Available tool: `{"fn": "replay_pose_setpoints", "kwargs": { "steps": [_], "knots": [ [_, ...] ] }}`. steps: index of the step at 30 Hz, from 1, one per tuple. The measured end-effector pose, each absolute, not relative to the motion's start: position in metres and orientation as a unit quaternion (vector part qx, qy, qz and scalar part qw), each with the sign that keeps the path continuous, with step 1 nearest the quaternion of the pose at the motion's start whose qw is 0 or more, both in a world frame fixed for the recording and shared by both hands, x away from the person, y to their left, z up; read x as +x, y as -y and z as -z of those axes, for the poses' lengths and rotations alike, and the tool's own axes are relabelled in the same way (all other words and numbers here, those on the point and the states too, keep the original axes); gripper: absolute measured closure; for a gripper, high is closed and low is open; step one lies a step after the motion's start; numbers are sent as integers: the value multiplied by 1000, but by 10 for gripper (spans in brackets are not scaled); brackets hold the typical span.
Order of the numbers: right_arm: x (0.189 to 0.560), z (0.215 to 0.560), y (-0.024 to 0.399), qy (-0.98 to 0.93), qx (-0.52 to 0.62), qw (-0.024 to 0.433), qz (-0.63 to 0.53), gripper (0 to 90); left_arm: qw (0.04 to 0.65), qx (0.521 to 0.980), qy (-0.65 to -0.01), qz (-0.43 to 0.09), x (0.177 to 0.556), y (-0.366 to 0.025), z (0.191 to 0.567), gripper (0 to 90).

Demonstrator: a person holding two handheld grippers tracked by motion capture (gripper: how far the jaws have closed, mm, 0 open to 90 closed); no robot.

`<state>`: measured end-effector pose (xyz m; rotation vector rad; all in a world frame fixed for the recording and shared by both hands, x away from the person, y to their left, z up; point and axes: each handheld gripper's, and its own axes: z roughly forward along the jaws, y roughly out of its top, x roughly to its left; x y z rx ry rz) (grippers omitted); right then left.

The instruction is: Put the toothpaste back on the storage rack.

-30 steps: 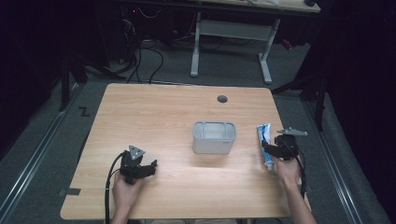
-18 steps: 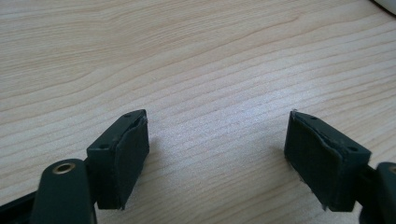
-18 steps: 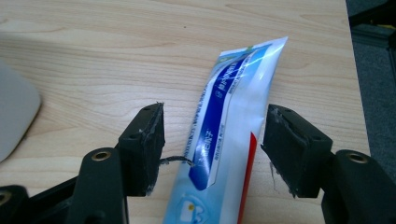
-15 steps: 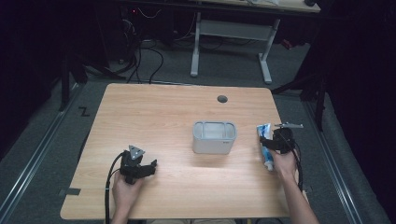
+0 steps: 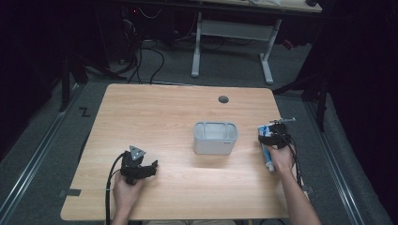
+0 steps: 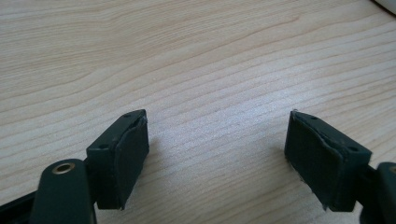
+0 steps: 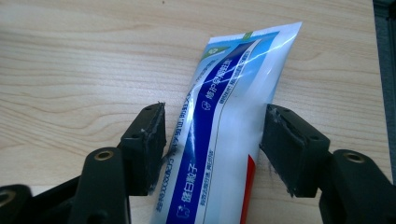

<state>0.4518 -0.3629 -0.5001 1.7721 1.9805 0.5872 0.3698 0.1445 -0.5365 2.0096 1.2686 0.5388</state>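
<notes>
Flanking the toothpaste tube point(image 7: 219, 135), right tool point(image 7: 212, 140) apart; left tool point(image 6: 217, 154) apart; grey bin point(image 5: 215, 138) just beside.

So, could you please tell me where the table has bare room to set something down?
The far half behind the grey bin is bare apart from the cable hole; so is the patch between left gripper and bin. It is crowded at the right edge, around the toothpaste tube.
</notes>
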Motion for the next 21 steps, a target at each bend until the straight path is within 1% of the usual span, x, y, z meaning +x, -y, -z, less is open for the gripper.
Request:
{"fn": "replay_pose_setpoints", "kwargs": {
  "steps": [4,5,11,15,21],
  "knots": [
    [456,503,363,-716,640,204,-191,411,345,774,-489,-207,370,-145,536,221],
    [457,503,365,-714,644,197,-193,426,345,774,-489,-207,370,-145,536,221],
    [459,501,364,-721,642,192,-175,450,345,774,-488,-208,370,-144,537,219],
    [459,501,359,-738,626,199,-156,493,344,774,-488,-208,370,-144,537,219],
    [459,500,359,-750,617,186,-149,542,344,775,-488,-208,369,-144,536,218]
  ]
}}
